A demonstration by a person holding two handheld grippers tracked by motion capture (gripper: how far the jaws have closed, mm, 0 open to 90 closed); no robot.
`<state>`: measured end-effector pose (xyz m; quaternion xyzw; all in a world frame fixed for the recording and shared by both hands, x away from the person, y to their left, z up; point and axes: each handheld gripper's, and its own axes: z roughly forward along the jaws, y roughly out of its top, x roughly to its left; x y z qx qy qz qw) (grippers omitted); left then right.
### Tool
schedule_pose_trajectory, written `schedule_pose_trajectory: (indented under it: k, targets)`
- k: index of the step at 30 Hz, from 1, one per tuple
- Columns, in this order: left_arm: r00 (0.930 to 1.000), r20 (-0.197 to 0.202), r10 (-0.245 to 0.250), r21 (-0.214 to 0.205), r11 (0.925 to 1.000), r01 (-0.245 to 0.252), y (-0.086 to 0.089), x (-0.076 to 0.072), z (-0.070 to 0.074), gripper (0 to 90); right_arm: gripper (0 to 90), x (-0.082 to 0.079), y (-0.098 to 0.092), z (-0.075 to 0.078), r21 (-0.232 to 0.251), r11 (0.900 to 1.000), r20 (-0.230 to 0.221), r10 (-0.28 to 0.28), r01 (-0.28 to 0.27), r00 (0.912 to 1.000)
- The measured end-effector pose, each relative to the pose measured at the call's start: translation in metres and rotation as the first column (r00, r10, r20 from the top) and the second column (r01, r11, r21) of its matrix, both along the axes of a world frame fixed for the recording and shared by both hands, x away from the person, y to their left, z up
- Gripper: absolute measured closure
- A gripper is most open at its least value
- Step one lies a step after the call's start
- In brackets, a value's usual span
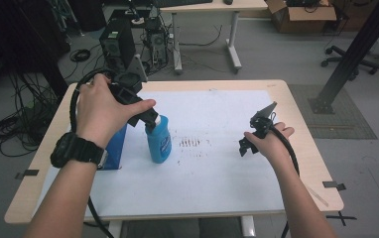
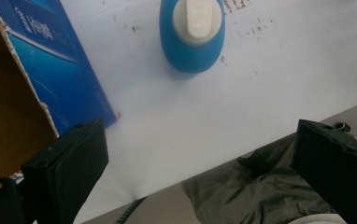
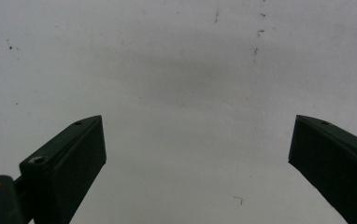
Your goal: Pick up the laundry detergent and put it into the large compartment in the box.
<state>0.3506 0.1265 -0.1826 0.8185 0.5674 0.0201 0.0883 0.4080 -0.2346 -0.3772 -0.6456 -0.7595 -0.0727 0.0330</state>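
Holding left tool (image 1: pixel 150 119) open above blue bottle (image 1: pixel 158 140) standing near tabletop's (image 1: pixel 277 89) left edge, beside blue box (image 1: pixel 115 148). Right tool (image 1: pixel 249 144) gaping over stained white sheet (image 1: pixel 217 173). Cables (image 1: pixel 9 129) sprawling across grey floor.

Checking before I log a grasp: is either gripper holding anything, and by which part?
Nothing is held. The left gripper is open above the blue bottle, its jaws clear of it; the right gripper is open over bare white sheet.

My matt black plastic left gripper (image 2: pixel 200 172) hangs over a glossy blue plastic bottle (image 2: pixel 192 35), printed cardboard box (image 2: pixel 50 60) and smudged white paper sheet (image 2: pixel 260 79).
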Motion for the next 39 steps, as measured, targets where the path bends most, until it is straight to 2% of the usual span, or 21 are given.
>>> schedule_pose_trajectory:
  k: [9,17,19,28,39]
  targets:
    - [1.0000,-0.002,-0.002,-0.002,1.0000,0.002,0.002,-0.002,0.003,4.5,4.2,-0.003,0.003,0.005,0.003,0.9999,0.014,0.014,-0.014,0.9998]
    - [0.9997,-0.019,-0.018,-0.017,0.9997,0.018,-0.001,-0.001,0.004,4.4,4.1,-0.005,0.005,0.013,0.009,0.9995,0.032,0.028,-0.029,0.9991]
    - [0.9995,-0.025,-0.017,-0.006,0.9998,0.017,-0.002,0.000,0.004,4.4,4.2,-0.005,0.005,0.015,0.010,0.9994,0.037,0.031,-0.032,0.9988]
    - [0.9986,-0.043,-0.031,-0.021,0.9993,0.030,-0.005,0.009,0.001,4.4,4.1,-0.003,0.002,0.016,0.011,0.9994,0.048,0.032,-0.033,0.9983]
    - [0.9992,-0.037,-0.012,-0.016,0.9998,0.011,-0.006,0.024,-0.004,4.4,4.1,-0.002,-0.005,0.016,0.014,0.9995,0.060,0.029,-0.030,0.9978]
